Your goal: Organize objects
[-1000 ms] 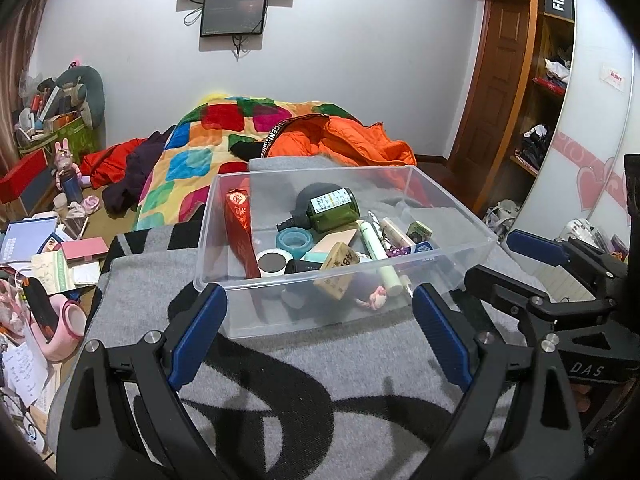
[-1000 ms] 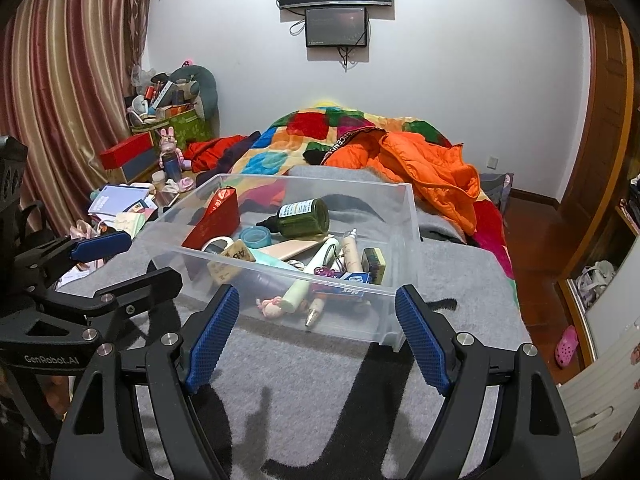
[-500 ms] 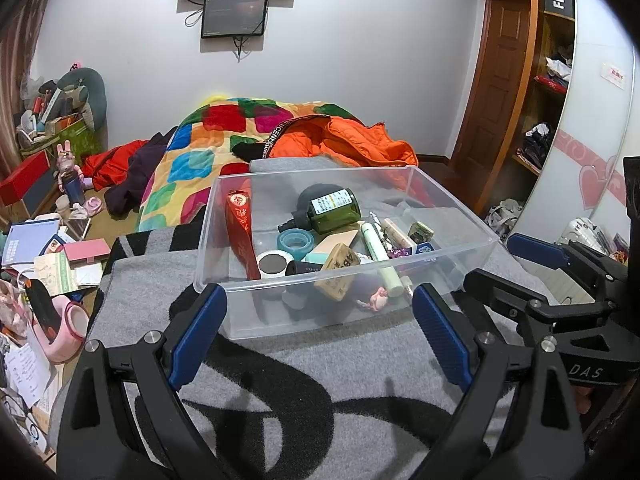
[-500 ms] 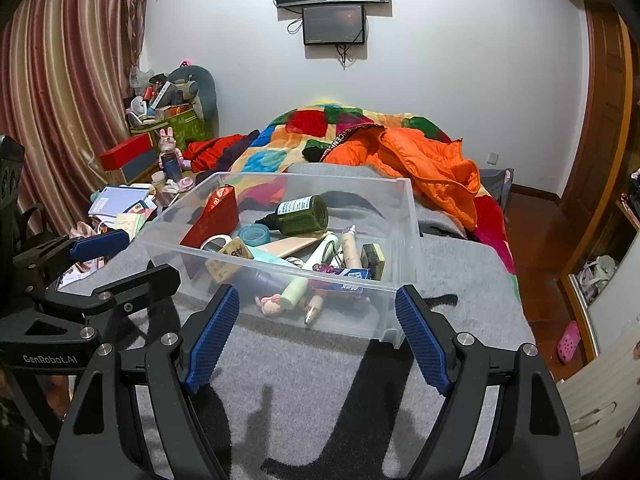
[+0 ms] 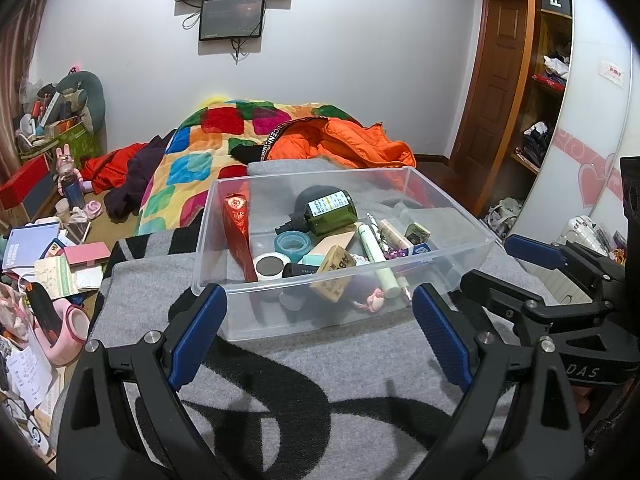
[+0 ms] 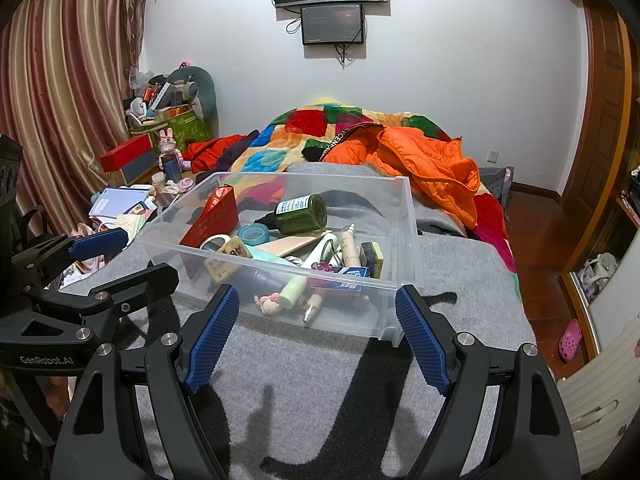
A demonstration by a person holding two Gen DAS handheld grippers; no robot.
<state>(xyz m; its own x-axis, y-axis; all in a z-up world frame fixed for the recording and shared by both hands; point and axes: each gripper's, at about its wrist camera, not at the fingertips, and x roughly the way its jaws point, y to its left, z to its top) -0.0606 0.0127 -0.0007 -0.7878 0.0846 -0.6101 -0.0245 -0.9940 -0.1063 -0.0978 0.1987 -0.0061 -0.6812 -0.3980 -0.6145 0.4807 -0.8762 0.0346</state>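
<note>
Left gripper [image 5: 316,334] and right gripper [image 6: 316,334]: fingers spread wide, grasping nothing. Bin [image 5: 460,258] just ahead of fingertips on blanket [image 5: 360,360], loaded: bottle [image 5: 330,212], red box [image 5: 236,232], tape [image 5: 293,243], tubes. Contents heaped loose, unsorted. Fits fill-finished or emptying-pending.

bins: one clear plastic bin [image 5: 448,258] on the grey blanket [image 5: 320,364] | in bin: one green bottle [image 5: 330,212]; one red carton [image 5: 237,236] at the left wall; one teal tape roll [image 5: 293,243]; one wooden block [image 5: 334,270]; one pink figure [image 5: 372,300] at the near wall; tubes and pens overlap, count unclear | grippers: two
</note>
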